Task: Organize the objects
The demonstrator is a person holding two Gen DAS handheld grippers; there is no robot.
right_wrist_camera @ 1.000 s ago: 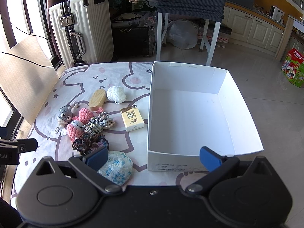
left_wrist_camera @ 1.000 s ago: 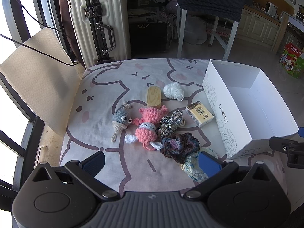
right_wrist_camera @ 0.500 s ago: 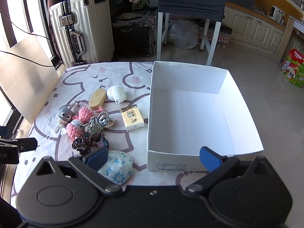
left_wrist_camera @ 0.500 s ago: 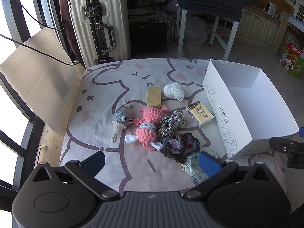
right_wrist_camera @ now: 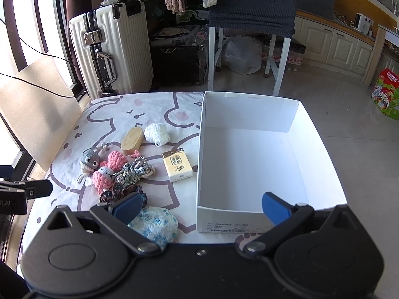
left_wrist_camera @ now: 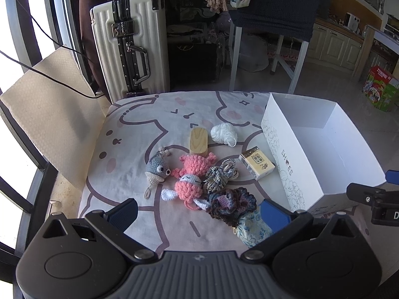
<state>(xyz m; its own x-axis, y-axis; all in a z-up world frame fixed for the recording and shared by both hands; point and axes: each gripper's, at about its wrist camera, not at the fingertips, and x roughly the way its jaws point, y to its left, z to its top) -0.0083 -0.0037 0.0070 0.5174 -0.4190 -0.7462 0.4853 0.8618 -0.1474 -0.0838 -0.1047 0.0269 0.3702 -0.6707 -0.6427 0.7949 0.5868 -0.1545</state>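
**Both grippers wide open, pile of stuff sitting left of the box**

So your left gripper has its fingers spread wide with nothing between them, hanging over the near edge of the cartoon-print cloth. Same deal for your right gripper: released, nothing in it, sitting over the near end of the white shoe box, which is bare inside.

All the small things are on the cloth to the left of the box. At the far end you've got the wooden block with the white yarn ball just beside it. The yellow tissue pack lies near the box's left wall but apart from it. Then the cluster: grey crochet fish on the left, the two pink crochet toys bunched together in the middle, the striped cord bundle touching them on the right. Closer to you the dark ruffled crochet piece sits against the blue floral pouch, which is nearest the grippers.

Behind the table there's a white suitcase standing upright.
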